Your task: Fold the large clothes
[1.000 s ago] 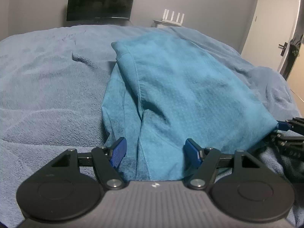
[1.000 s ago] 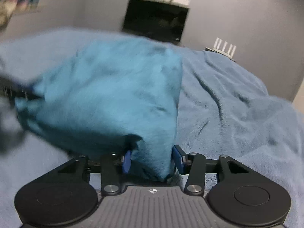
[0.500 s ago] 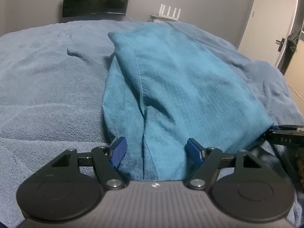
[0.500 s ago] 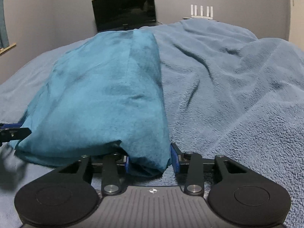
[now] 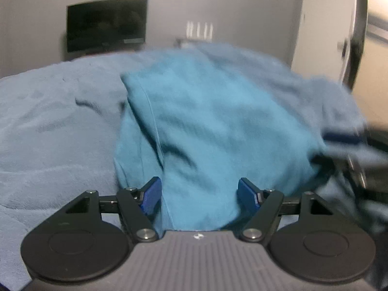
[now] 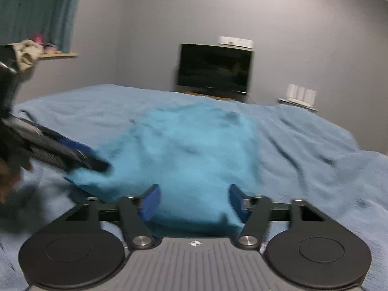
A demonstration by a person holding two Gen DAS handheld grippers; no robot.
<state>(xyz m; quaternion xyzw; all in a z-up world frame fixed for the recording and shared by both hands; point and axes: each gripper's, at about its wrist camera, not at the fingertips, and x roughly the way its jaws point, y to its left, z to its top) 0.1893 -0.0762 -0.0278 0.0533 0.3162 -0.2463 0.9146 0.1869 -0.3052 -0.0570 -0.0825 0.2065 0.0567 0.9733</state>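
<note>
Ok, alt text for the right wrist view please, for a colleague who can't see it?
The open right gripper straddles the near edge of a teal fabric garment lying on a blue fleece blanket. The left gripper reaches in from the left at the garment's corner; the picture is motion-blurred.

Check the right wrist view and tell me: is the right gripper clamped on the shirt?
No, the right gripper's jaws stand wide apart, the shirt lying loose between them.

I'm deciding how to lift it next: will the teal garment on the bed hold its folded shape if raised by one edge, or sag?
The teal garment is probably floppy: it lies in soft wrinkles and follows the blanket beneath. Raised by one edge it would likely sag and unfold. It looks thin, so likely light, and may drag on the fuzzy blanket.
</note>
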